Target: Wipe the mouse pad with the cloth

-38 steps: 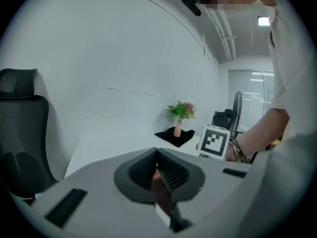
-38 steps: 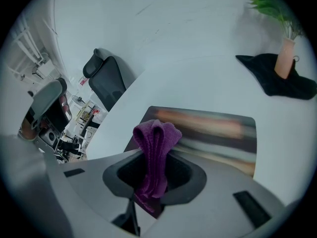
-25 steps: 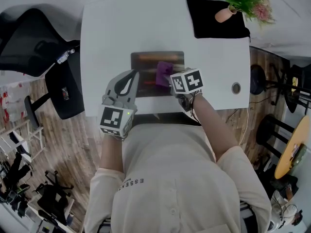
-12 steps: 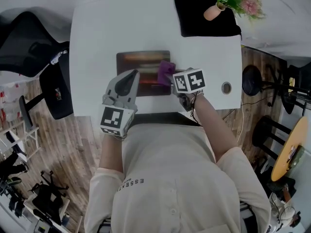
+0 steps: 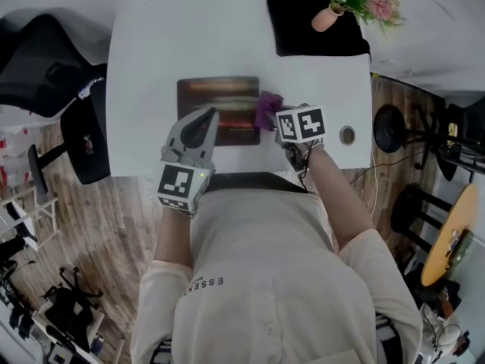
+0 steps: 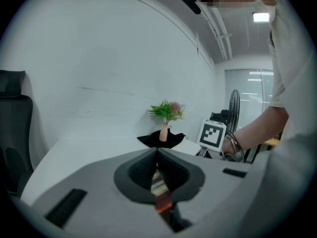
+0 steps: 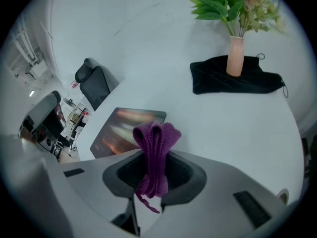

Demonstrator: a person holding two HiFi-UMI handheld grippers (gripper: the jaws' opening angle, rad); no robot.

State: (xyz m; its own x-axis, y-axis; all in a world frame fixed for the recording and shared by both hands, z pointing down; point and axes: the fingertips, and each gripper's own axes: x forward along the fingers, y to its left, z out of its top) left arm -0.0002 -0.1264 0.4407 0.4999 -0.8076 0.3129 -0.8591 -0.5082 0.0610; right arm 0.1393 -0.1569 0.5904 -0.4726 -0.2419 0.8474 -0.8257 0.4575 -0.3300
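Observation:
The dark mouse pad with orange streaks lies on the white table. My right gripper is shut on a bunched purple cloth, which sits at the pad's right edge. In the right gripper view the cloth stands up between the jaws, with the pad just left of it. My left gripper lies over the pad's lower middle, jaws shut with nothing held. In the left gripper view a sliver of the pad shows below the closed tips.
A black cloth with a pink vase of flowers sits at the table's far right corner. A round cable hole is right of my right hand. A black office chair stands to the left.
My right gripper has dragged the purple cloth rightward, from the pad's middle right to its right edge. The left gripper has stayed over the pad.

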